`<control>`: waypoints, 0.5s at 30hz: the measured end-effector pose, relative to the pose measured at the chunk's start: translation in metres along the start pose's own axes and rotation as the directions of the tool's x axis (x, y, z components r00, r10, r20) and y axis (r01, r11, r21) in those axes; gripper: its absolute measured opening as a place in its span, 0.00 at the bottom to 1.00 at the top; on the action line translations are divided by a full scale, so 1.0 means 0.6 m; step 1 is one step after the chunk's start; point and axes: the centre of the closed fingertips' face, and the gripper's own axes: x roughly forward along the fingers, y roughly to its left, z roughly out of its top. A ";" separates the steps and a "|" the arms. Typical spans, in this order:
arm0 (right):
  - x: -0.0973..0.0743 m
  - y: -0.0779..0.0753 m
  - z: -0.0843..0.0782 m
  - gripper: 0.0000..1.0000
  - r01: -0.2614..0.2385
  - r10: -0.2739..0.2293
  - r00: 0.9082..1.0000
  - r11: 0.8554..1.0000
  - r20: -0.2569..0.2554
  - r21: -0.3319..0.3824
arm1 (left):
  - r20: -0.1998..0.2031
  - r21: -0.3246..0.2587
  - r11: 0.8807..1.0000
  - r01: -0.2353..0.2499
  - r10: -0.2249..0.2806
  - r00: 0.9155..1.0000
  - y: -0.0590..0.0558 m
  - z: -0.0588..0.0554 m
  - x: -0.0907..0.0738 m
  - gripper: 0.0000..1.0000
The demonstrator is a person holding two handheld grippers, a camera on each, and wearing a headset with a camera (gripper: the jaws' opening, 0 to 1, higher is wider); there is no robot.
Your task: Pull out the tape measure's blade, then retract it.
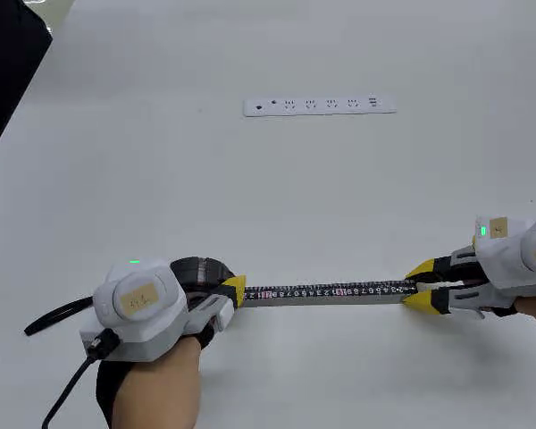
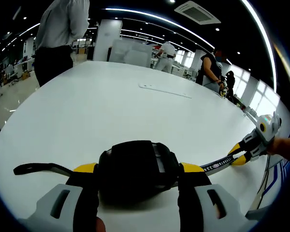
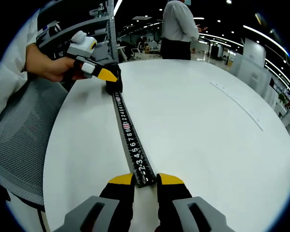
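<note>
2 holds: left gripper [image 1: 225, 302] clamps case [image 1: 199, 271], right gripper [image 1: 420, 286] pinches blade [image 1: 330, 291] tip. Blade looks thin, springy; grip tip firmly.

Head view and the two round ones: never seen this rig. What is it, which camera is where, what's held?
No robot: a person holds a two-jaw gripper in each hand. The head view comes from a headset camera looking down at the white table. Each round view comes from a fisheye camera riding on one gripper, looking along its yellow-tipped jaws. The left gripper is shut on the black tape measure case; the right gripper pinches the end of the blade, pulled out between them. A white power strip lies farther back.
</note>
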 end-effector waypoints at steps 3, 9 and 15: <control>-0.001 -0.001 0.000 0.15 -0.005 0.005 1.000 1.000 0.000 -0.002 | 0.000 -0.001 1.000 0.000 0.000 1.000 0.000 0.000 0.000 0.62; -0.001 -0.002 -0.002 0.14 -0.014 0.014 1.000 0.999 -0.007 -0.040 | -0.009 0.001 1.000 0.004 -0.004 1.000 0.001 -0.001 0.002 0.62; -0.001 -0.002 -0.002 0.13 -0.013 0.012 1.000 0.999 -0.019 -0.048 | -0.013 0.001 1.000 0.001 -0.001 1.000 0.002 -0.002 0.001 0.61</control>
